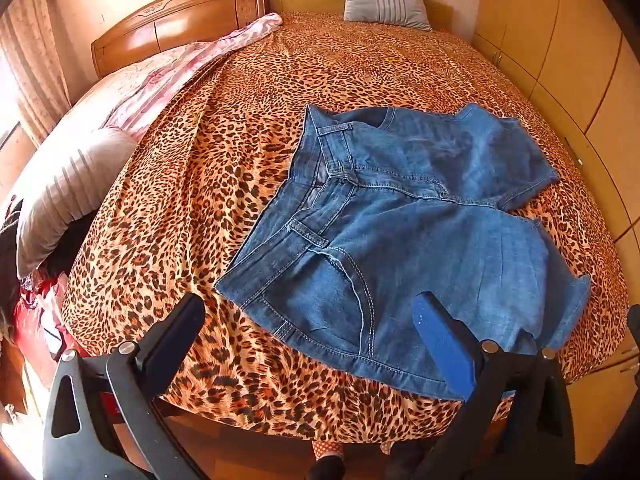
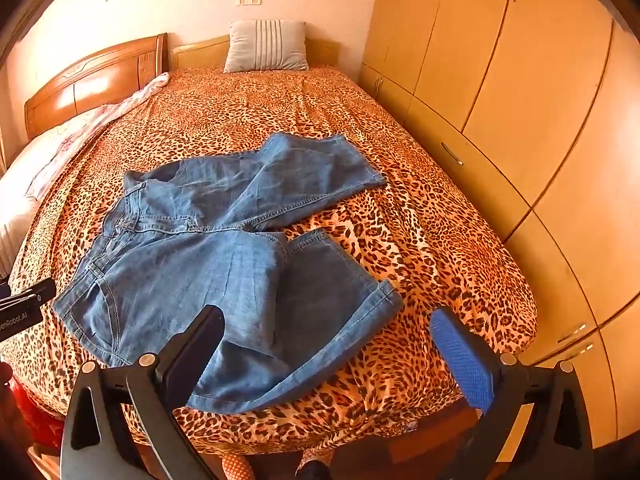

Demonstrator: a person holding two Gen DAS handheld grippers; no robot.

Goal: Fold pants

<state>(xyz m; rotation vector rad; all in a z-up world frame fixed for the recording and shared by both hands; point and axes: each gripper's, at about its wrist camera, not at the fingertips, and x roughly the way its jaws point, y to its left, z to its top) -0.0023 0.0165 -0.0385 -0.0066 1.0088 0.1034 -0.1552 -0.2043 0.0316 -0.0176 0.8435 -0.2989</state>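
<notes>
Your left gripper (image 1: 308, 316) and right gripper (image 2: 326, 334) both hover with jaws spread wide, grasping nothing. Just ahead, the denim pants (image 2: 224, 248) lie flat on the leopard-print bedspread (image 2: 420, 208), long axis running across you: waistband toward your left gripper, leg hems toward your right, the near leg closest.

Warm daylight — sharp, fisheye-warped edges

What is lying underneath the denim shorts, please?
The denim shorts lie on the leopard-print bedspread, which shows all around them. What lies beneath the spread is covered.
</notes>
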